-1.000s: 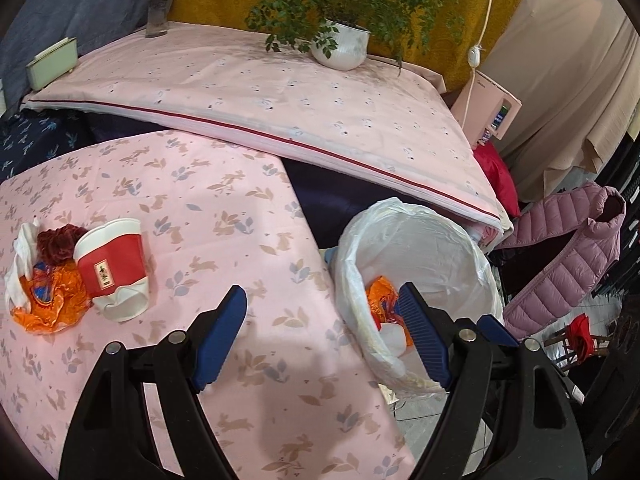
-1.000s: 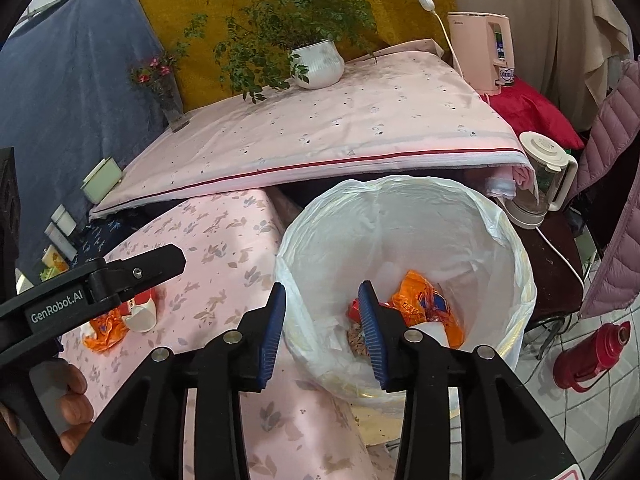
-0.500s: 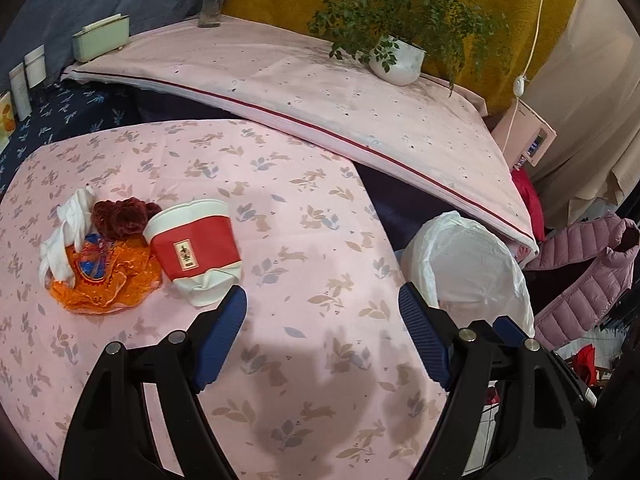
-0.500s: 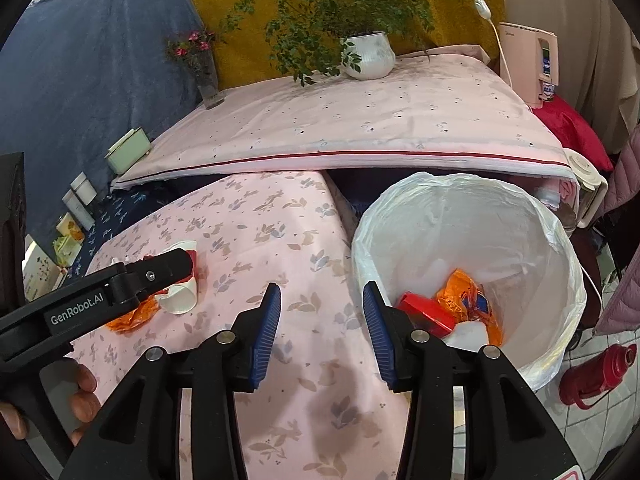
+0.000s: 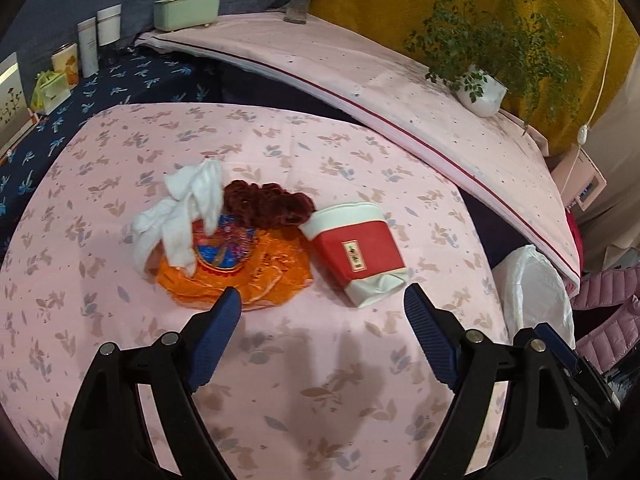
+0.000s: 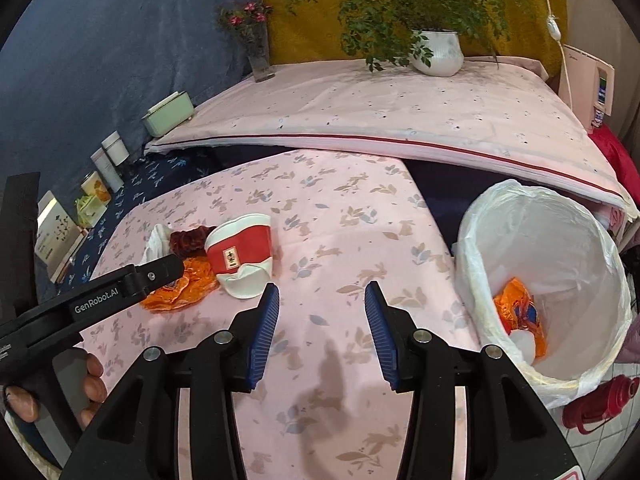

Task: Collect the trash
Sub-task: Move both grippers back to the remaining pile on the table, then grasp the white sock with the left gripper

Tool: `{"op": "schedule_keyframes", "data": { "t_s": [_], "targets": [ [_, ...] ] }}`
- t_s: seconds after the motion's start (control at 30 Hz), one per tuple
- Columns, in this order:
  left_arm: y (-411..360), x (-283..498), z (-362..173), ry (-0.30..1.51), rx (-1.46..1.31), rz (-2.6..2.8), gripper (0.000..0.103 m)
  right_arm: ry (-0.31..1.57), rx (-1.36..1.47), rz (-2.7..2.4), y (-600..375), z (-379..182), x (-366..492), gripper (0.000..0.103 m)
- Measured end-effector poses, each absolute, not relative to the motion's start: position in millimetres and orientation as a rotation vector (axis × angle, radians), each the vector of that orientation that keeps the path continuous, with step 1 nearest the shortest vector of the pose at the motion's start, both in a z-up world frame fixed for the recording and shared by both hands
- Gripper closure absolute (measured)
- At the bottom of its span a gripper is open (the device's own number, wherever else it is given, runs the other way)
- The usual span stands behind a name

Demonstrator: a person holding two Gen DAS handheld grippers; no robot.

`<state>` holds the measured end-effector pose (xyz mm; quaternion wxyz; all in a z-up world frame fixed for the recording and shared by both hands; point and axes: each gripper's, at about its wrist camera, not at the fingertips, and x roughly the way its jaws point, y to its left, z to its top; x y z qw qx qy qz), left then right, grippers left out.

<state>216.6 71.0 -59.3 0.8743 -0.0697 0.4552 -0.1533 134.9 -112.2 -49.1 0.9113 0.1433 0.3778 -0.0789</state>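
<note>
A crushed red and white paper cup (image 5: pixel 356 252) lies on its side on the pink table (image 5: pixel 320 380), next to an orange wrapper (image 5: pixel 240 268), a white tissue (image 5: pixel 180 212) and a dark red scrap (image 5: pixel 264 204). My left gripper (image 5: pixel 322 312) is open and empty, just short of the cup and wrapper. My right gripper (image 6: pixel 322 300) is open and empty over the table, right of the cup (image 6: pixel 242 256). The white-lined bin (image 6: pixel 544 280) at the table's right edge holds an orange wrapper (image 6: pixel 520 316).
A raised pink board (image 6: pixel 380 112) behind the table carries a potted plant (image 6: pixel 436 52), a flower vase (image 6: pixel 258 56) and a green box (image 6: pixel 168 114). Jars and boxes (image 5: pixel 80 56) stand at far left. A red flask (image 6: pixel 600 404) lies on the floor by the bin.
Both grippers have swung left from the bin toward the trash pile on the table. The right gripper's jaws have opened wider.
</note>
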Motion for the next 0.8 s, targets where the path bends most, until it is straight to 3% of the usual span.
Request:
{"op": "schedule_keyframes", "data": {
  "t_s": [0.6, 0.8],
  "targets": [
    [151, 290, -91, 1.032, -0.152, -0.239, 0.024, 0.856, 0.193, 0.000, -11, -65, 236, 0.057],
    [155, 316, -105, 1.076, -0.167, -0.264, 0.042, 0.884, 0.160, 0.013, 4, -75, 273, 0.057]
  ]
}}
